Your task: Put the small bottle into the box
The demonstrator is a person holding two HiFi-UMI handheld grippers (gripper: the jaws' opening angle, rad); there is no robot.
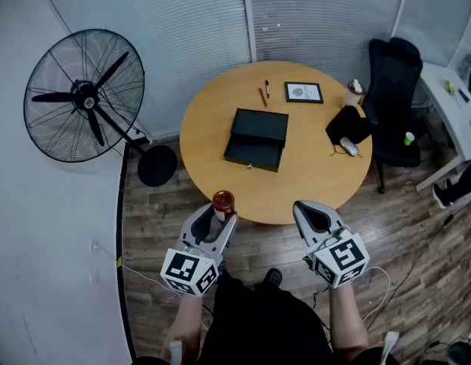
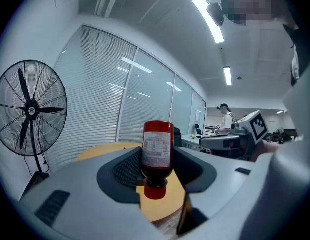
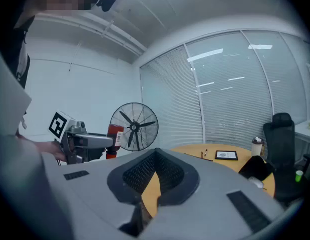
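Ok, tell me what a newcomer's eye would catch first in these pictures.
First the small bottle, dark with a red cap, clamped in the left gripper by the near edge of the round wooden table. Next, the open black box lying mid-table, and the large black standing fan by the wall at the left. The right gripper is shut and empty.

small bottle [image 2: 157, 154] red, white-labelled; box [image 1: 256, 139] black; table [image 1: 311, 158] tan; fan [image 1: 84, 96] black; floor [image 1: 418, 226] brown wood-grain.
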